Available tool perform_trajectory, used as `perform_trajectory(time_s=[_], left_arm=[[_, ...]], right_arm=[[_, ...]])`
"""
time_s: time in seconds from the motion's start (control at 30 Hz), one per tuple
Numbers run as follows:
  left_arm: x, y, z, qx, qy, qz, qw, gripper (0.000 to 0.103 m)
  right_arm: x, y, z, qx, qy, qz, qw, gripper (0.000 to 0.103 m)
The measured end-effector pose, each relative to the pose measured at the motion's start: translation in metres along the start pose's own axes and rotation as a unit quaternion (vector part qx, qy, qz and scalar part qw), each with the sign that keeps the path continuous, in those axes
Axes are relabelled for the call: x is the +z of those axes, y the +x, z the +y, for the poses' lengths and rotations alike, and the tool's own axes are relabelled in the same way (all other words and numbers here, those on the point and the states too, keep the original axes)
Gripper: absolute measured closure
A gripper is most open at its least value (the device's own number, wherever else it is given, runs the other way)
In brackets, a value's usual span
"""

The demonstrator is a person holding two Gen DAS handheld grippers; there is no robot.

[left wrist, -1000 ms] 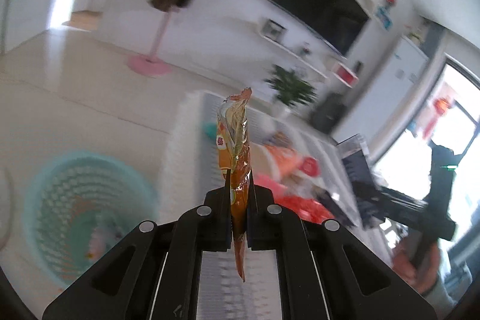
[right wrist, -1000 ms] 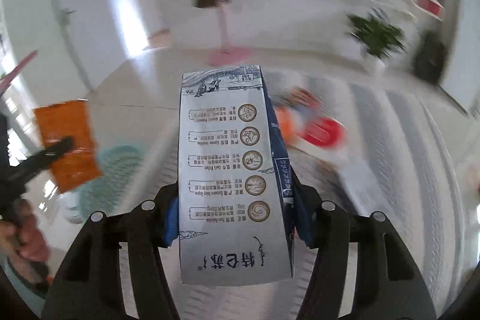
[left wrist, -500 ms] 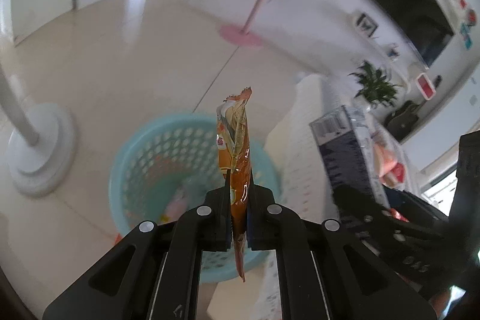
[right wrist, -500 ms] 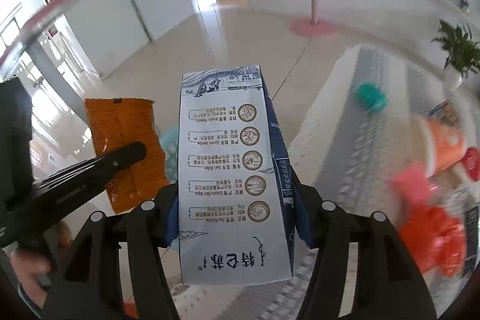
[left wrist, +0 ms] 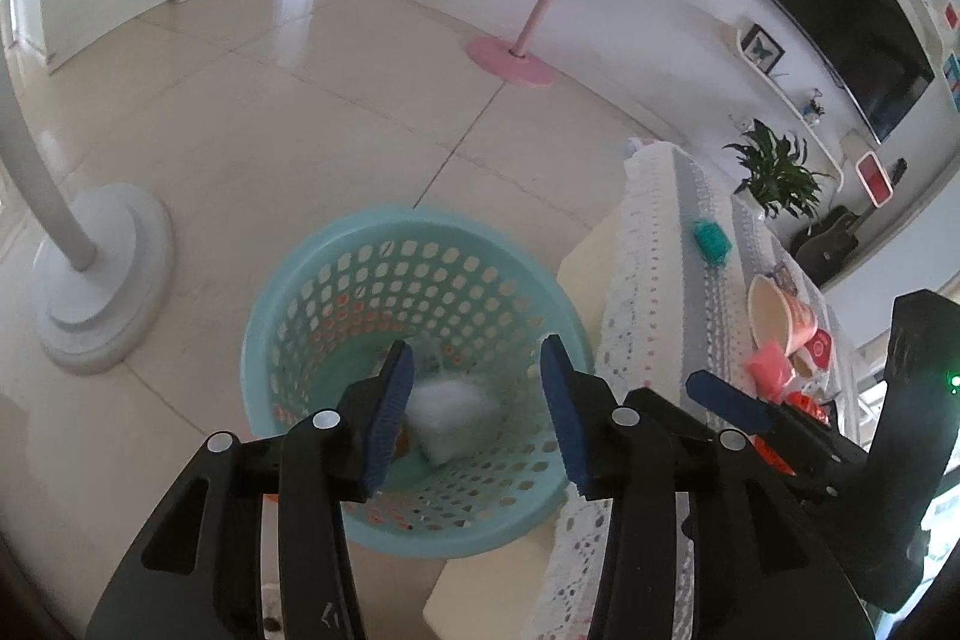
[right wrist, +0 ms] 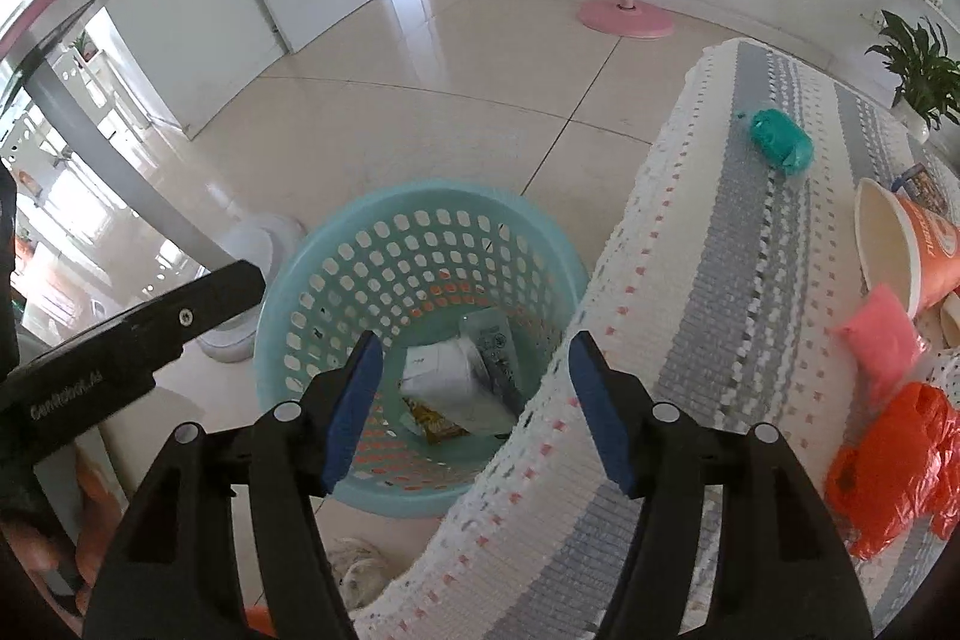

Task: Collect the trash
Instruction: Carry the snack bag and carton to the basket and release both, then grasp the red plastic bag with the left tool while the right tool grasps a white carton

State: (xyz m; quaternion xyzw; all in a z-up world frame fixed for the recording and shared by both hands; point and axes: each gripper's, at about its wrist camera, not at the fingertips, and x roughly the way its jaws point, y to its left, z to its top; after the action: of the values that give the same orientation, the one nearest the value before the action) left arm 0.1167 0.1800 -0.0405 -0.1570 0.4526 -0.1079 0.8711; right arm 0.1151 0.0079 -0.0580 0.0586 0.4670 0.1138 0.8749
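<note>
Far to the left of the basket (left wrist: 414, 214): a round white stand base (left wrist: 102, 274) on the floor, well apart from the rim.

Right above the basket: the left gripper (left wrist: 475, 358), spread wide, holding nothing. Placed there, most likely, so that trash falls straight down inside.

Down in the bottom of the basket: a white carton (right wrist: 444, 376) lying on its side, touching an orange wrapper (right wrist: 432, 424). Both safely in, well below the rim.

Also above the basket, a bit toward its right side: the right gripper (right wrist: 474, 340), spread wide too, nothing between its blue pads.

Touching or nearly touching the right side of the basket: the table (right wrist: 720, 310) with its gray and white cloth hanging over the edge. Hard to tell which.

Farther right of the basket, up on the cloth: more trash. A green lump (right wrist: 780, 142), a tipped orange cup (right wrist: 900, 244), a pink packet (right wrist: 882, 340) and a crumpled red bag (right wrist: 894, 454).

Lots of open floor behind and left of the basket. Tight on its right side, so better to lift up first, then swing over the table edge. Probably the next job: going for the pink packet or the red bag.
</note>
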Motion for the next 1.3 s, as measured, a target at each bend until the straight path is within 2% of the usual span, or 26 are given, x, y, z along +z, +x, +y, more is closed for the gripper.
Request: perform_trajectory(time_s=[0.1,0.23,0.37,0.47,0.57,0.67,0.8,0.87,1.1,1.17,1.3], left_arm=[[-0.002,-0.006,-0.017,-0.019,0.009,-0.016,0.9996,0.061],[-0.004,-0.018,-0.046,-0.056,0.031,-0.041,0.9971,0.061],[-0.012,-0.026,-0.093,-0.113,0.059,-0.046,0.9907,0.051],[-0.023,-0.027,-0.143,-0.147,0.105,-0.038,0.9828,0.043],[-0.037,-0.016,-0.197,-0.173,0.147,-0.023,0.9735,0.033],[-0.051,0.006,-0.237,-0.167,0.179,-0.009,0.9695,0.023],[-0.071,0.045,-0.271,-0.157,0.203,0.026,0.9662,0.023],[-0.081,0.065,-0.28,-0.148,0.21,0.041,0.9657,0.023],[-0.102,0.112,-0.288,-0.114,0.215,0.078,0.9667,0.023],[-0.106,0.119,-0.29,-0.113,0.218,0.08,0.9661,0.023],[-0.111,0.131,-0.292,-0.111,0.215,0.098,0.9652,0.023]], right_arm=[[0.0,-0.013,-0.01,0.003,0.004,-0.009,1.0,0.042],[-0.005,-0.053,-0.03,-0.003,0.004,-0.046,0.999,0.042],[-0.015,-0.104,-0.059,-0.026,0.004,-0.096,0.995,0.042],[-0.029,-0.147,-0.097,-0.063,0.012,-0.135,0.989,0.042],[-0.041,-0.176,-0.137,-0.098,0.025,-0.157,0.982,0.042],[-0.055,-0.197,-0.178,-0.13,0.041,-0.167,0.976,0.042],[-0.076,-0.211,-0.235,-0.162,0.071,-0.172,0.969,0.041],[-0.086,-0.211,-0.26,-0.173,0.081,-0.168,0.967,0.036],[-0.117,-0.186,-0.321,-0.202,0.11,-0.127,0.965,0.035],[-0.123,-0.177,-0.332,-0.197,0.115,-0.114,0.967,0.028],[-0.129,-0.154,-0.346,-0.197,0.11,-0.078,0.971,0.025]])
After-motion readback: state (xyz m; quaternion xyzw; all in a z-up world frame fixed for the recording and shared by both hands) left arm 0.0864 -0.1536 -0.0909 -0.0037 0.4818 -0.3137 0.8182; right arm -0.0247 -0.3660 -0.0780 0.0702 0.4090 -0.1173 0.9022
